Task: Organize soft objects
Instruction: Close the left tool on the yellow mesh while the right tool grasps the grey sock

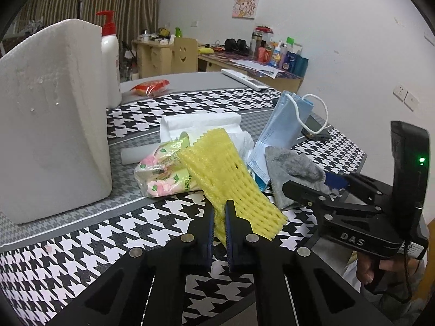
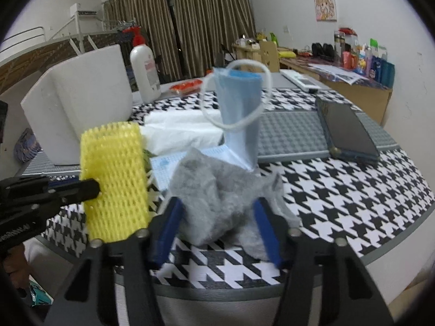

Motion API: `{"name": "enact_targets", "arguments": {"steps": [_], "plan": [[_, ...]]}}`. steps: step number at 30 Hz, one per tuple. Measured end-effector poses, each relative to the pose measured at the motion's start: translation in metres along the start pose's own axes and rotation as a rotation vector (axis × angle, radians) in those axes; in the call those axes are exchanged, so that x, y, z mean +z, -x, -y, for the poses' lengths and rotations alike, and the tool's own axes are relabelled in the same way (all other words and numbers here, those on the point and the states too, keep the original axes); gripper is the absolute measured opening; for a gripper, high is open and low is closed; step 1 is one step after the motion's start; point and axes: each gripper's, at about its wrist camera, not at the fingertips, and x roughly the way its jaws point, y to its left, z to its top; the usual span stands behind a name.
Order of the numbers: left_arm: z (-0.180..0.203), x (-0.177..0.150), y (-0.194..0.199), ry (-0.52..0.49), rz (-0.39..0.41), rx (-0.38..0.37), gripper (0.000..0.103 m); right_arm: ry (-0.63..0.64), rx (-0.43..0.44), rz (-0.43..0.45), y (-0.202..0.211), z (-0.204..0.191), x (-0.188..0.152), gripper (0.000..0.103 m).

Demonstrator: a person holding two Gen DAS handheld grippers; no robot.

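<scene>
The right tongs, marked "DAS" on the side, point down over the table and stand parted around the grey cloth, their pads beside its folds but not visibly pressing. The left tongs, also tilted down, are clenched on the near end of the yellow foam net. Both soft things lie on the table's black-and-white houndstooth cover, a blue face mask just behind them and brown striped curtains at the back.

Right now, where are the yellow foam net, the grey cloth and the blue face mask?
yellow foam net (image 1: 231, 174), left wrist view, middle of its mesh.
grey cloth (image 2: 217, 190), right wrist view, centre of the bunched fabric.
blue face mask (image 2: 240, 108), right wrist view, upright folded body.
</scene>
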Motion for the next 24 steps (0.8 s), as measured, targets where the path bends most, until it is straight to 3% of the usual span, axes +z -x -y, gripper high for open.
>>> {"name": "enact_targets", "arguments": {"steps": [7, 24], "plan": [[0.002, 0.000, 0.001, -0.013, 0.007, -0.002, 0.008, 0.011, -0.020, -0.006, 0.002, 0.001, 0.000, 0.017], [0.000, 0.002, 0.039, -0.025, 0.106, 0.034, 0.008, 0.028, 0.022, 0.109, 0.039, -0.013, 0.014, 0.015]]}}
